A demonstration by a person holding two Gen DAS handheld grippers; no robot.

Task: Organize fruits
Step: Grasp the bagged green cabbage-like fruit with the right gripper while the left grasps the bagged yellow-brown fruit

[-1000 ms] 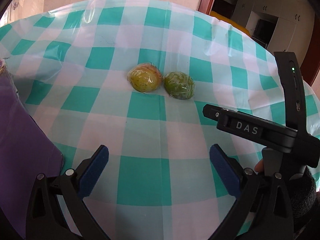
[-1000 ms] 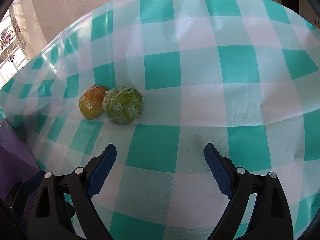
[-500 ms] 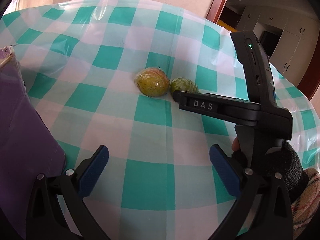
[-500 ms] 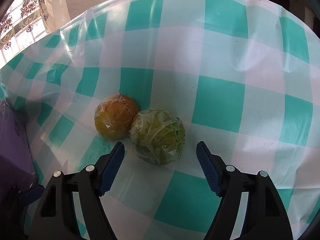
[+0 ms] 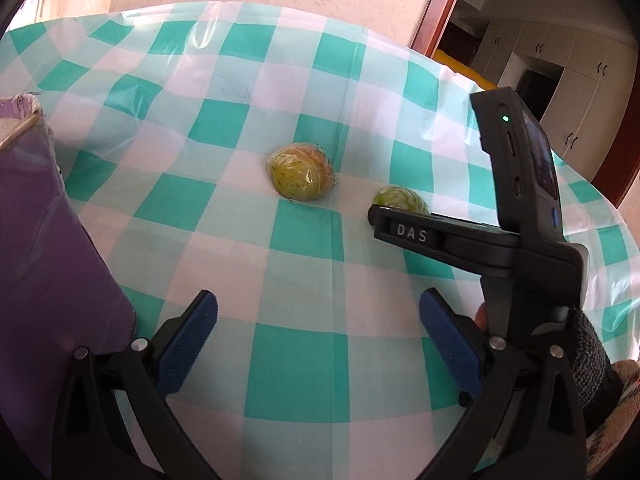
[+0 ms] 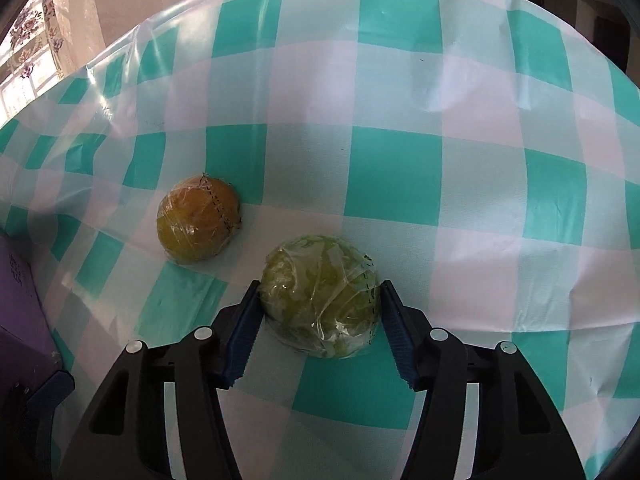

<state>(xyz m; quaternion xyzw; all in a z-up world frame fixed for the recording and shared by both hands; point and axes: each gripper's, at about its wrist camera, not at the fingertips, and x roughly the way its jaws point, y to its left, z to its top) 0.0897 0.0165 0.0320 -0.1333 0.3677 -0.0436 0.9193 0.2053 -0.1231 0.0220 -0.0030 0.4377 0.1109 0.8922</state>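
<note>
Closing my right gripper on the green wrapped fruit, I have the blue fingers pressed against its plastic film on both sides; the jaws have just been closing, with the fruit between them. The fruit sits on the checked counter, near the camera, with the orange-yellow wrapped fruit a little farther off to the left; the two stand apart. My left gripper hangs released over bare cloth, fingers wide and empty.

Step in hand, as I judge it: securing the first fruit for sorting. The next move calls for a firm but gentle squeeze, since the film looks slippery and the fruit is round, then a straight lift clear of its neighbour before carrying it toward a container.

From the left wrist view the right gripper's black body hides most of the green fruit, and the pad contact cannot be checked there. A purple object at the left edge is cut off in both views; whether it is the bin for the fruits I cannot tell. Whether the fruit has left the cloth is also unclear.
</note>
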